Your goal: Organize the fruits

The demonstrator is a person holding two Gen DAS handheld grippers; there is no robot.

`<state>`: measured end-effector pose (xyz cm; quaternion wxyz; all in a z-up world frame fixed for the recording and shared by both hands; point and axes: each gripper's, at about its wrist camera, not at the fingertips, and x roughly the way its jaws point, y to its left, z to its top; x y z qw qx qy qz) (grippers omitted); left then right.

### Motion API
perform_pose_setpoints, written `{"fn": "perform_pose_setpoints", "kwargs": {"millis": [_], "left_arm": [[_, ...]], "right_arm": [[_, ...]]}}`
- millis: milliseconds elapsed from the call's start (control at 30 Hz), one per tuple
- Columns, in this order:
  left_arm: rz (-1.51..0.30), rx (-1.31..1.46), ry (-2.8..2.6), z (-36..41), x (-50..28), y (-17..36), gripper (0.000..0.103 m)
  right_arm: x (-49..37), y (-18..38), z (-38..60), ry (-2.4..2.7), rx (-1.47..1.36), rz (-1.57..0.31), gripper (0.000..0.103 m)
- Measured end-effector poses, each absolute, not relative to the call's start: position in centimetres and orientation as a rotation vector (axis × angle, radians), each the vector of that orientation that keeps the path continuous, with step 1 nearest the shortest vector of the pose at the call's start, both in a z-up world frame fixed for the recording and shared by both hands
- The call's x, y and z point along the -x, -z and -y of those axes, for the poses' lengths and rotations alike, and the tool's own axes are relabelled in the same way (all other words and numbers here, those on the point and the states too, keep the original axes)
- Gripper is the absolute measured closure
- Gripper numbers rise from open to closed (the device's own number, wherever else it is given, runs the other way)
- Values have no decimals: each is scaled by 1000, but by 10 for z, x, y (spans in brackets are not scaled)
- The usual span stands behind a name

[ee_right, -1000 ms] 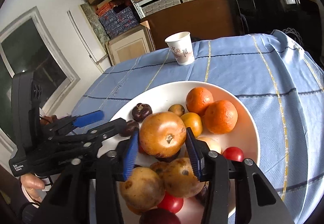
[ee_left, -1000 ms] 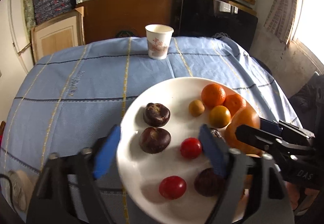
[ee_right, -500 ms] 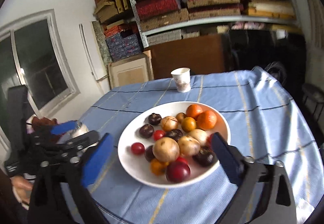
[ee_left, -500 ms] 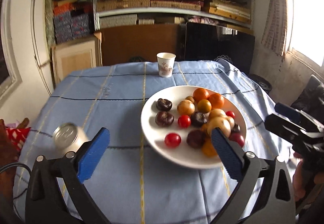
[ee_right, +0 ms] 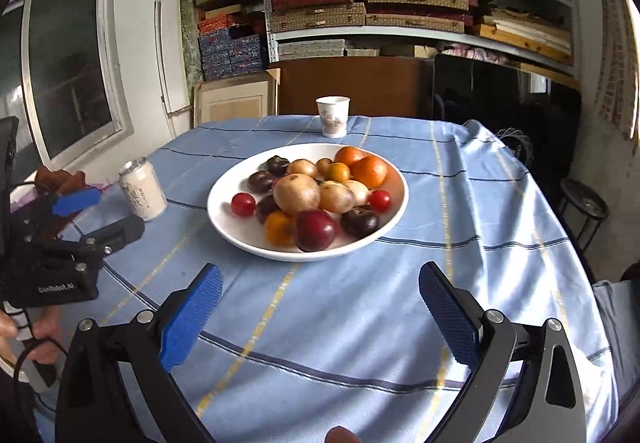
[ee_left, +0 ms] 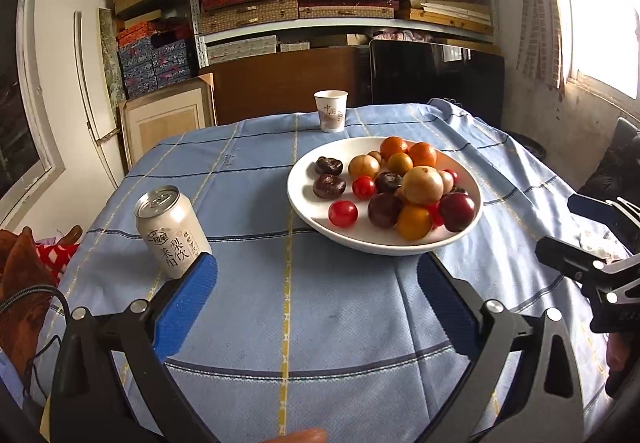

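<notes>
Both tools pulled back from plate (ee_left: 384, 243) since 1 s ago; right tool (ee_right: 320, 307) let go of tan fruit (ee_right: 296, 193), now atop pile. Left tool (ee_left: 316, 299) + right wide apart, empty, over bare table (ee_left: 340, 323); fruits on plate ahead, well clear.

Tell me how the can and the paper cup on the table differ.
The can is closed with a metal pull-tab lid; the paper cup is open at the top. The can stands near the table's left edge, left of the plate; the cup stands at the far edge, behind the plate. The can has straight sides; the cup tapers toward its base. Both are pale, printed with characters, upright on the blue cloth, and apart from the plate.
</notes>
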<state>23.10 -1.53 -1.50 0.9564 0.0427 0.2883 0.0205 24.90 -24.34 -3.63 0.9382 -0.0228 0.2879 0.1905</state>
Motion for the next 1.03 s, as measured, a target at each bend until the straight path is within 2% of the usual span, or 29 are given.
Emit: {"fn": "perform_pose_setpoints", "kwargs": {"millis": [1033], "left_arm": [[-615, -50, -71, 2, -230, 20, 5]], "right_arm": [[-245, 39, 253, -396, 45, -580, 4]]}}
